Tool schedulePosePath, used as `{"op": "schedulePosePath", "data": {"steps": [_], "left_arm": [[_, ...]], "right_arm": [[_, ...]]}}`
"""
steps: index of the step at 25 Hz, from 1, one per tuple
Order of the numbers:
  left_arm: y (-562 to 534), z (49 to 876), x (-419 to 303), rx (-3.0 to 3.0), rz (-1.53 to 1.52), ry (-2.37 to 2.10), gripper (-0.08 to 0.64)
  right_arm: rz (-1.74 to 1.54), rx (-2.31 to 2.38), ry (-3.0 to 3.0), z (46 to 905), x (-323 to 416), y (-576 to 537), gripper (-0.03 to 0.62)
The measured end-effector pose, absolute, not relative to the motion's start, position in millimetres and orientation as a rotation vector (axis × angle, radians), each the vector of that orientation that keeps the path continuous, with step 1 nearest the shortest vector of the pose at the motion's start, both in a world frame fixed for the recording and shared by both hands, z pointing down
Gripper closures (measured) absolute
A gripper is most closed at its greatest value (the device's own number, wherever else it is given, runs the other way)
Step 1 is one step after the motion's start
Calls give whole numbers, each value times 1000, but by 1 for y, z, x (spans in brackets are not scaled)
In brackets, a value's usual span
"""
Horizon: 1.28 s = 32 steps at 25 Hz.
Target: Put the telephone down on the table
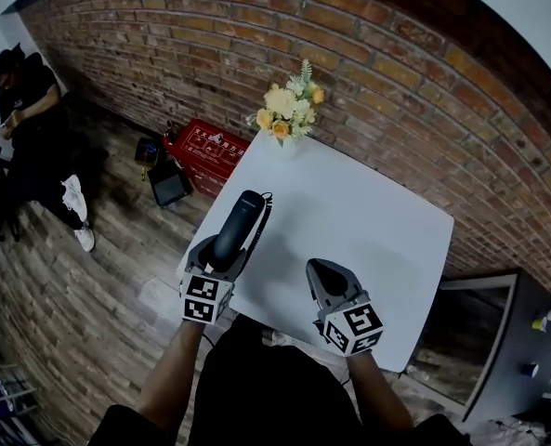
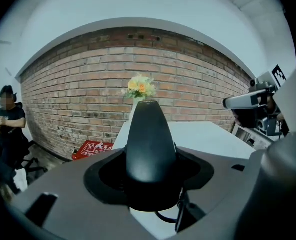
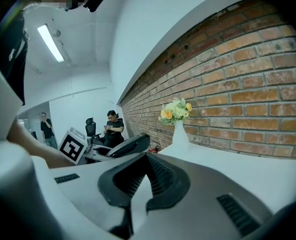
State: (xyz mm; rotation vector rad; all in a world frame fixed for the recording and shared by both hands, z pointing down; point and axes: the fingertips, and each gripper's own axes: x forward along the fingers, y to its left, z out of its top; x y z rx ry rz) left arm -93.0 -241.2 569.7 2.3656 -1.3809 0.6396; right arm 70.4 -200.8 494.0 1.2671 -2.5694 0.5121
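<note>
A black telephone handset (image 1: 241, 219) with a dark cord (image 1: 262, 217) is held over the left edge of the white table (image 1: 368, 203). My left gripper (image 1: 221, 251) is shut on its lower part, and the handset points away from me towards the wall. In the left gripper view the handset (image 2: 148, 139) rises between the jaws and fills the gap. My right gripper (image 1: 321, 269) hovers over the table's near side, its jaws together with nothing in them. In the right gripper view the right gripper (image 3: 148, 159) is empty, and the handset (image 3: 128, 145) shows at the left.
A white vase of yellow and white flowers (image 1: 289, 110) stands at the table's far corner by the brick wall. On the floor to the left lie a red box (image 1: 205, 149) and a dark device (image 1: 171, 186). A seated person (image 1: 29, 119) is at far left. A dark cabinet (image 1: 498, 342) stands at right.
</note>
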Motion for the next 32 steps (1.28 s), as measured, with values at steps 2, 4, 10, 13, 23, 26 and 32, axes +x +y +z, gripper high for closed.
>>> {"op": "schedulePosePath", "data": {"steps": [2, 4, 10, 13, 23, 26, 32], "left_arm": [[-257, 588, -94, 2364, 666, -1349, 288], [-273, 603, -96, 2363, 683, -1323, 288], [-312, 637, -98, 2370, 729, -1263, 288], [-327, 653, -102, 2353, 747, -1251, 288], [-348, 683, -105, 2304, 800, -1228, 288], [-348, 694, -104, 2260, 822, -1247, 288], [-358, 708, -95, 2205, 822, -1312, 287]], "right_arm": [[519, 1289, -2535, 500, 69, -209, 575], [526, 1314, -2502, 506, 69, -218, 575], [570, 1336, -2406, 532, 59, -237, 575], [578, 1331, -2389, 540, 50, -244, 575], [618, 1366, -2338, 553, 43, -260, 575], [623, 1372, -2331, 556, 41, -262, 575], [626, 1377, -2303, 567, 47, -260, 575]]}}
